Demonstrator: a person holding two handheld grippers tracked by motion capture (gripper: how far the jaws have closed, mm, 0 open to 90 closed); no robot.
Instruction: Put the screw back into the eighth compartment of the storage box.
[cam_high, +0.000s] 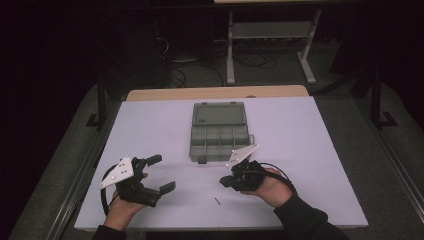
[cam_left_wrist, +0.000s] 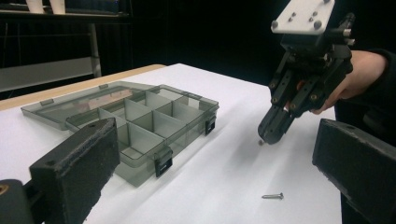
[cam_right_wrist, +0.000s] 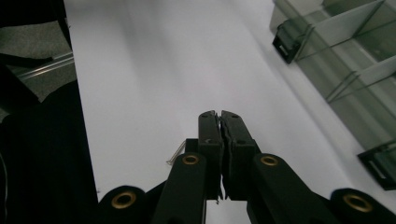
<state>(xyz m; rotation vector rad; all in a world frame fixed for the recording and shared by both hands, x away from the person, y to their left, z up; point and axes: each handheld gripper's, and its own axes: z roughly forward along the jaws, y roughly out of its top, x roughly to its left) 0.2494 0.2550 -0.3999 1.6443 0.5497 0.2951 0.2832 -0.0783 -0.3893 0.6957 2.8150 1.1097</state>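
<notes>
Screw pinched in closed right gripper, second screw on table, one compartment box, left gripper wide open, empty.

Dim room, and the white bench is the one bright patch in the high view; everything beyond its far edge sinks into near-black. Light falls from above, soft, with faint shadows under the box. The high view is grainy and low in detail. In the left gripper view the near jaws are big and soft, while the box is fairly sharp. The right gripper view is smeared, the bench streaked with blur and slightly overexposed, box walls hazy.
</notes>
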